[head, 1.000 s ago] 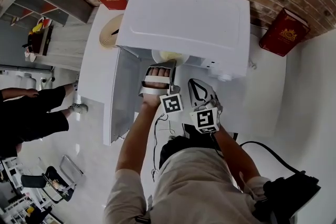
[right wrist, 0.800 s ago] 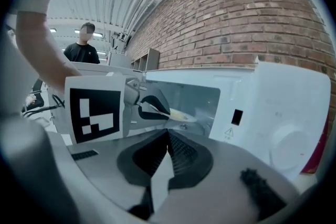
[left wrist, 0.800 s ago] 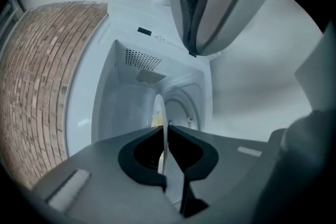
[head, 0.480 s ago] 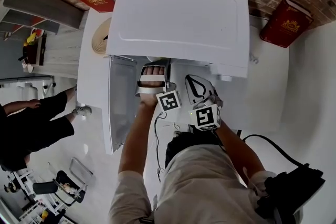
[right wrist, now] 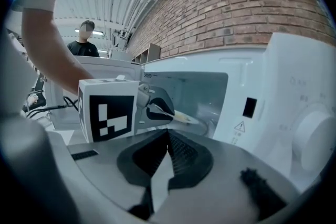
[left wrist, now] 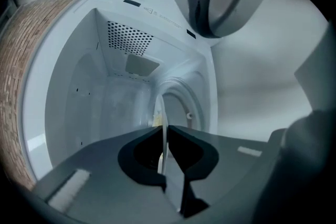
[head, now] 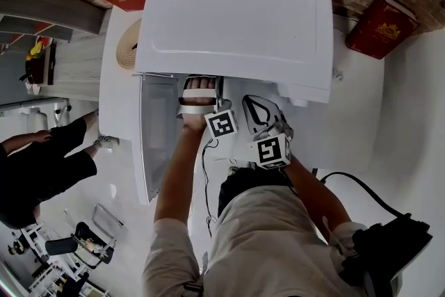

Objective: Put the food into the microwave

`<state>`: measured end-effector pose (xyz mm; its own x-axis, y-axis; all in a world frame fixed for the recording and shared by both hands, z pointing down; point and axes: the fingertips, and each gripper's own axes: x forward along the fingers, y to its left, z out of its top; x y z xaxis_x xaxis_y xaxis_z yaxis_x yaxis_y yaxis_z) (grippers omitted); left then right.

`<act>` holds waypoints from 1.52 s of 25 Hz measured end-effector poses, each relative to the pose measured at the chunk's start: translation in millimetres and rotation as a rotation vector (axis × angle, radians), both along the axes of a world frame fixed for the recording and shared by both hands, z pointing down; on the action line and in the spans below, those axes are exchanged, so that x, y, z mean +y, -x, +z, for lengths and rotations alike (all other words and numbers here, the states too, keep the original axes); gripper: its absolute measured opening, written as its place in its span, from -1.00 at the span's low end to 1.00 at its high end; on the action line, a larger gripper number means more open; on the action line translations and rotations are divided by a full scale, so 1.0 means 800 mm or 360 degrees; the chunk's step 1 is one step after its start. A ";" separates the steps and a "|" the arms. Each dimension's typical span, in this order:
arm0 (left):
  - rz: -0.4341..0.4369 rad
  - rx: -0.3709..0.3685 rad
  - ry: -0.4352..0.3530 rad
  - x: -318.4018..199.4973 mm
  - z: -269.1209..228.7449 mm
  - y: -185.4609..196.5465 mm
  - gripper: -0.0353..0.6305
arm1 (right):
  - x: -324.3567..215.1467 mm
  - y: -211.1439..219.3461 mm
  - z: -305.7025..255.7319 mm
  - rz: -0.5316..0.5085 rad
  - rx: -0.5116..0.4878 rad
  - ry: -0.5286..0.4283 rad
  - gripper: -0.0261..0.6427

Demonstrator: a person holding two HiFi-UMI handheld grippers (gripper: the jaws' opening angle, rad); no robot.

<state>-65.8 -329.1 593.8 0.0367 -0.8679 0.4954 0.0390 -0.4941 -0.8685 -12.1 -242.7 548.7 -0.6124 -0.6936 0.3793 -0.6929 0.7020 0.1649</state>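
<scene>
Nearest the person, the right gripper (right wrist: 167,136) hangs over the worktop (head: 348,129) in front of the microwave (head: 236,17). Its jaws are pressed together with nothing between them. Just beyond it, towards the left of the head view, the left gripper (left wrist: 164,131) reaches through the opening, with the door (head: 158,135) swung wide at centre left. Its jaws are nearly together, pinching the thin rim of a white plate (left wrist: 164,113). The pale yellow food (right wrist: 182,116) lies on that plate, inside the mouth of the cavity but, as far as I can judge, not yet set down. Past it stand the white cavity walls (left wrist: 79,107) and the perforated vent (left wrist: 128,39) at the back.

The grip is the weak spot. A plate held by one edge alone can droop or twist in the jaws, and the food would then slide off. If the plate goes in tilted, its far rim may knock the cavity wall or floor and be jarred loose. Letting go before the plate rests flat would drop it. The right gripper, just beside the left, could nudge it too.
</scene>
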 end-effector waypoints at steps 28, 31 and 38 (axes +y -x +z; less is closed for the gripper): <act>0.0037 -0.0112 0.0219 -0.031 0.031 0.008 -0.70 | -0.004 0.019 0.011 -0.0044 -0.0011 0.0084 -0.89; 0.0009 -0.0095 0.0553 -0.011 0.049 0.009 -0.60 | -0.002 0.021 0.009 -0.0044 -0.0026 0.0082 -0.89; -0.0032 -0.0062 0.0727 0.005 0.046 0.011 -0.51 | 0.002 0.020 0.011 -0.0049 -0.0038 0.0099 -0.89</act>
